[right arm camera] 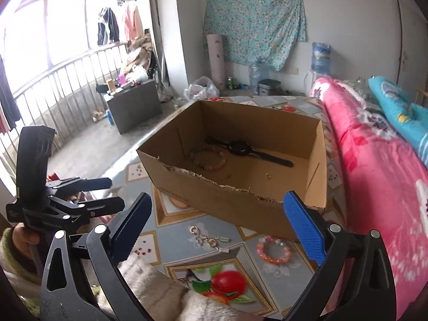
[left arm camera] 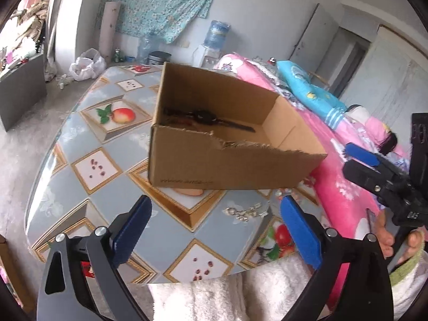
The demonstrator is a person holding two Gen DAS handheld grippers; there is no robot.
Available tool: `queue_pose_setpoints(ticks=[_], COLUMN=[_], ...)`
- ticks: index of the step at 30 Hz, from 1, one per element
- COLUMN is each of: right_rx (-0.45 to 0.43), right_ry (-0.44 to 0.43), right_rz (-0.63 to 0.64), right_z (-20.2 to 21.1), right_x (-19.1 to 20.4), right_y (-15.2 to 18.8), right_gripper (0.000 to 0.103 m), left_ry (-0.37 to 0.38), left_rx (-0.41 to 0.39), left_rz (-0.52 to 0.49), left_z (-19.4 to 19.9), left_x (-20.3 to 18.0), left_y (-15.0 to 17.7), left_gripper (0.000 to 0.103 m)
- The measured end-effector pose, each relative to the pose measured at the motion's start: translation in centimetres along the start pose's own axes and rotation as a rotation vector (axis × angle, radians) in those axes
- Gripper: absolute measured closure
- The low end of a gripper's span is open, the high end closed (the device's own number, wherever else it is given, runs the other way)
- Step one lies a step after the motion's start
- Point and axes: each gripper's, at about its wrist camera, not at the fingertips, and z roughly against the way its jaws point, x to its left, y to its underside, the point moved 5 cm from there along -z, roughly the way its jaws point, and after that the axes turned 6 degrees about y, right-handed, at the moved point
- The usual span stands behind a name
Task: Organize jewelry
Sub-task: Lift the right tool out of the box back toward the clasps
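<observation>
An open cardboard box (right arm camera: 240, 206) stands on the patterned table (right arm camera: 294, 281), also in the left wrist view as the box (left arm camera: 214, 165). Inside lie a black wristwatch (right arm camera: 240, 148) and a brownish bead bracelet (right arm camera: 208, 157); the left wrist view shows the watch (left arm camera: 203, 116). In front of the box lie a silver chain with clasps (right arm camera: 208, 238) and a pink bead bracelet (right arm camera: 274, 248). The left wrist view shows the chain (left arm camera: 244, 212) too. My left gripper (left arm camera: 215, 230) is open over the table with nothing between its fingers. My right gripper (right arm camera: 218, 222) is open above the chain, empty.
A pink quilt (right arm camera: 374, 174) and a blue pillow (right arm camera: 401, 112) cover a bed along the table's right side. A fluffy white sleeve (left arm camera: 214, 299) lies at the near table edge. A dark cabinet (right arm camera: 136, 104), water bottles and bags stand on the floor beyond.
</observation>
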Motion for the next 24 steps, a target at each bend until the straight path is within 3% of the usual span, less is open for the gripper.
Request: queue_pose_setpoints(ticks=[6,13,18,24], right_rx=[0.012,-0.004,-0.002,-0.007], right_ry=[0.151,0.248,0.253,0.207], right_rz=[0.037,0.119,0.132,0.088], right_z=[-0.5,-0.9,-1.5,-1.7], right_x=[-0.9,-0.9,-0.8,-1.3], right_y=[0.7,1.7,2.2,2.3], right_gripper=[0.008,0.008,0.008,0.008], left_ry=[-0.034,-0.09,-0.112,-0.148], left_rx=[-0.033,-0.011,-0.015,-0.094], left_rz=[0.008,-0.001,0.015,0.006], left_z=[0.1,-0.7,-1.1,-0.8], left_x=[0.4,1.2,1.7,1.9], left_y=[0.2,0.6,1.0,1.2], left_gripper=[0.006,0.006,0.006,0.006])
